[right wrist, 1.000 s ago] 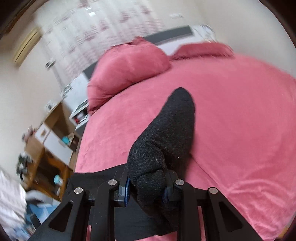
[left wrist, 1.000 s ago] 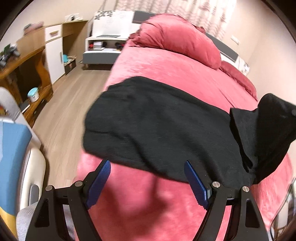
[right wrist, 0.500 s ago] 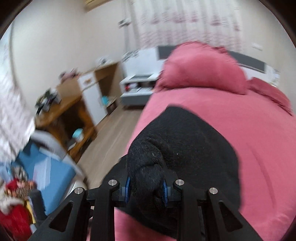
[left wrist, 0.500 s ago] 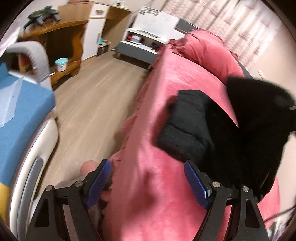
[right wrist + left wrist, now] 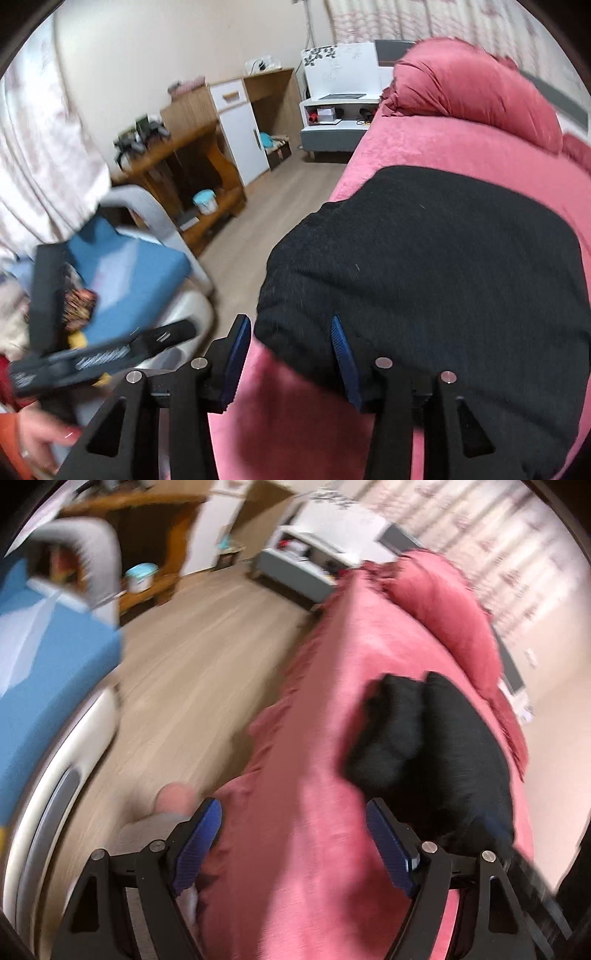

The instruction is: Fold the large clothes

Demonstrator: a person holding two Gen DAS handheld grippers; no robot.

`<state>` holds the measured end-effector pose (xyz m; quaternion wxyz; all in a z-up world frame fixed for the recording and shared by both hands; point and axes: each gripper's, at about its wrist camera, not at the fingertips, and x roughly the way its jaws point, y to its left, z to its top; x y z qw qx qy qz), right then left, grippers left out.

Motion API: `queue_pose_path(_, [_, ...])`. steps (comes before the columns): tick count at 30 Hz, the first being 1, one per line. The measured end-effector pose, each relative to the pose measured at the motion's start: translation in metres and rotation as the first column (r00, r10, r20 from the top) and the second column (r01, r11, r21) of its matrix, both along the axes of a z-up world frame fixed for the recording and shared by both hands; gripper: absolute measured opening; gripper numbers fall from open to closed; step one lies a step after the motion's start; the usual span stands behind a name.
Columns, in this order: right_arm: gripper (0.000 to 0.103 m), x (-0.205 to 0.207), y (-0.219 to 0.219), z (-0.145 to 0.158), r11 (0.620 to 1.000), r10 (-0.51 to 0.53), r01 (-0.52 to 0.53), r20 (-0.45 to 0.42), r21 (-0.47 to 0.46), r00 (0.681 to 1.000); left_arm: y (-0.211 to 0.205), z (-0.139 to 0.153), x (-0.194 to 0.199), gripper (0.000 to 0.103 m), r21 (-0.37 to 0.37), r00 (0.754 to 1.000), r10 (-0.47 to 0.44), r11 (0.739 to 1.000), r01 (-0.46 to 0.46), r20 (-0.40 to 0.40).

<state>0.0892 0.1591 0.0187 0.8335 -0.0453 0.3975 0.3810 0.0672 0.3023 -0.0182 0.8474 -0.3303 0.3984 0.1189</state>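
A fold has just been laid down, and the right tongs (image 5: 288, 360) are letting go: their jaws are opening, the black knit garment (image 5: 436, 266) reaching between the blue pads but no longer pinched. The left tongs (image 5: 295, 845) stand wide open and empty over the bare pink bedspread (image 5: 306, 775), beside the garment. The garment lies on the bed near its floor-side edge, doubled over into a thick, rounded bundle with a soft bulging fold line. It looks like a heavy, fuzzy sweater, and its edges are uneven rather than square. My guess is that the next move calls for pulling the right tongs clear without dragging the cloth, then taking an outer edge for a further fold or smoothing.
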Motion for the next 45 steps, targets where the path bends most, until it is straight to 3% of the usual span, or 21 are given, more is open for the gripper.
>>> queue_pose_path(4, [0.047, -0.016, -0.048, 0.002, 0.994, -0.068, 0.073, -0.067, 0.081, 0.995, -0.02, 0.025, 0.039, 0.081, -0.011, 0.993, -0.112, 0.994, 0.113, 0.04])
queue_pose_path(7, [0.047, -0.023, -0.093, -0.003, 0.978, -0.144, 0.164, -0.145, 0.132, 0.979, -0.029, 0.031, 0.073, 0.082, -0.066, 0.981, -0.189, 0.979, 0.191, 0.037])
queue_pose_path(11, [0.056, -0.023, -0.159, -0.016, 0.922, -0.277, 0.332, -0.257, 0.198, 0.926, -0.038, 0.028, 0.109, 0.082, -0.103, 0.971, -0.24, 0.966, 0.238, -0.013])
queue_pose_path(13, [0.056, -0.018, -0.189, -0.025, 0.88, -0.341, 0.421, -0.325, 0.219, 0.882, -0.041, 0.025, 0.121, 0.082, -0.117, 0.966, -0.256, 0.961, 0.25, -0.037])
queue_pose_path(17, [0.056, -0.003, -0.221, -0.045, 0.799, -0.344, 0.52, -0.48, 0.302, 0.807, -0.052, 0.021, 0.135, 0.073, -0.105, 0.941, -0.318, 0.946, 0.306, -0.117])
queue_pose_path(20, [0.056, 0.01, -0.233, -0.062, 0.708, -0.299, 0.589, -0.59, 0.39, 0.75, -0.064, 0.027, 0.135, 0.052, -0.059, 0.923, -0.36, 0.933, 0.355, -0.139])
queue_pose_path(21, [0.058, 0.016, -0.238, -0.069, 0.642, -0.271, 0.631, -0.642, 0.435, 0.717, -0.069, 0.03, 0.135, 0.047, -0.025, 0.916, -0.374, 0.927, 0.374, -0.148])
queue_pose_path(23, [0.058, 0.025, -0.248, -0.084, 0.498, -0.19, 0.704, -0.728, 0.506, 0.658, -0.076, 0.034, 0.134, 0.045, 0.031, 0.9, -0.406, 0.909, 0.416, -0.16])
queue_pose_path(26, [0.058, 0.032, -0.258, -0.116, 0.305, -0.104, 0.831, -0.851, 0.465, 0.514, -0.074, 0.025, 0.137, 0.05, 0.031, 0.897, -0.399, 0.911, 0.412, -0.189])
queue_pose_path(28, [0.057, 0.031, -0.262, -0.129, 0.229, -0.071, 0.871, -0.885, 0.435, 0.46, -0.072, 0.02, 0.139, 0.052, 0.016, 0.907, -0.378, 0.922, 0.387, -0.185])
queue_pose_path(29, [0.049, 0.03, -0.264, -0.131, 0.21, -0.072, 0.88, -0.892, 0.425, 0.447, -0.074, 0.02, 0.139, 0.052, 0.024, 0.908, -0.374, 0.923, 0.385, -0.187])
queue_pose_path(30, [0.033, 0.03, -0.265, -0.13, 0.219, -0.1, 0.884, -0.892, 0.413, 0.441, -0.076, 0.02, 0.14, 0.05, 0.037, 0.907, -0.373, 0.921, 0.387, -0.194])
queue_pose_path(31, [0.028, 0.031, -0.266, -0.127, 0.261, -0.152, 0.883, -0.887, 0.39, 0.437, -0.08, 0.021, 0.14, 0.047, 0.062, 0.906, -0.374, 0.918, 0.392, -0.201])
queue_pose_path(33, [0.023, 0.034, -0.263, -0.119, 0.33, -0.222, 0.864, -0.859, 0.379, 0.462, -0.085, 0.027, 0.139, 0.025, 0.117, 0.909, -0.365, 0.912, 0.392, -0.2])
queue_pose_path(35, [0.02, 0.04, -0.257, -0.103, 0.416, -0.299, 0.832, -0.809, 0.367, 0.507, -0.083, 0.038, 0.136, 0.013, 0.084, 0.914, -0.381, 0.915, 0.395, -0.14])
queue_pose_path(36, [0.018, 0.044, -0.255, -0.09, 0.465, -0.329, 0.805, -0.772, 0.369, 0.544, -0.081, 0.044, 0.134, 0.012, 0.064, 0.917, -0.383, 0.918, 0.391, -0.109])
queue_pose_path(39, [0.015, 0.051, -0.245, -0.059, 0.526, -0.35, 0.747, -0.698, 0.406, 0.625, -0.073, 0.077, 0.128, 0.012, 0.058, 0.915, -0.402, 0.914, 0.402, -0.001])
queue_pose_path(42, [0.015, 0.055, -0.228, -0.017, 0.608, -0.36, 0.65, -0.572, 0.456, 0.737, -0.063, 0.11, 0.117, 0.012, 0.111, 0.905, -0.415, 0.908, 0.404, 0.097])
queue_pose_path(44, [0.015, 0.057, -0.21, 0.001, 0.684, -0.356, 0.571, -0.474, 0.454, 0.805, -0.053, 0.112, 0.112, 0.012, 0.152, 0.911, -0.399, 0.912, 0.381, 0.109])
queue_pose_path(45, [0.015, 0.057, -0.206, 0.003, 0.707, -0.354, 0.55, -0.451, 0.444, 0.819, -0.045, 0.104, 0.111, 0.012, 0.166, 0.918, -0.385, 0.916, 0.366, 0.099])
